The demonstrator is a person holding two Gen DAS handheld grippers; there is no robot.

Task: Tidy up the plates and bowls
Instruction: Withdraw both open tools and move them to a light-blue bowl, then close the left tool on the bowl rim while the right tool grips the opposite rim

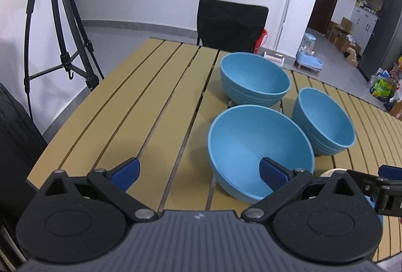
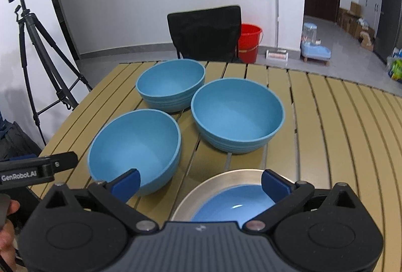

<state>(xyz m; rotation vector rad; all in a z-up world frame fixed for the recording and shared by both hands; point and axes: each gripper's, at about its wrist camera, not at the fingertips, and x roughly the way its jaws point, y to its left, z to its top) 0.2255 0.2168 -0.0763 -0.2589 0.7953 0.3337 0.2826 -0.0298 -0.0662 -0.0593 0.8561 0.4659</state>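
Right wrist: plate (image 2: 201,192) beneath open right hand-held gripper (image 2: 201,184)

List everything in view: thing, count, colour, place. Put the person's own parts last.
bowls: three, blue, clustered on the table; the nearest one looks tilted
plates: two, a blue one in a larger silver one, near table edge
table: one, tan slats
chair: one, black, beyond the table
bucket: one, red, on the floor behind the chair
tripod: one, black, left of the table
pet feeder: one, pale blue, on the floor at right
left gripper: black with blue pads, jaws open at the nearest bowl
right gripper: same, jaws open over the plates
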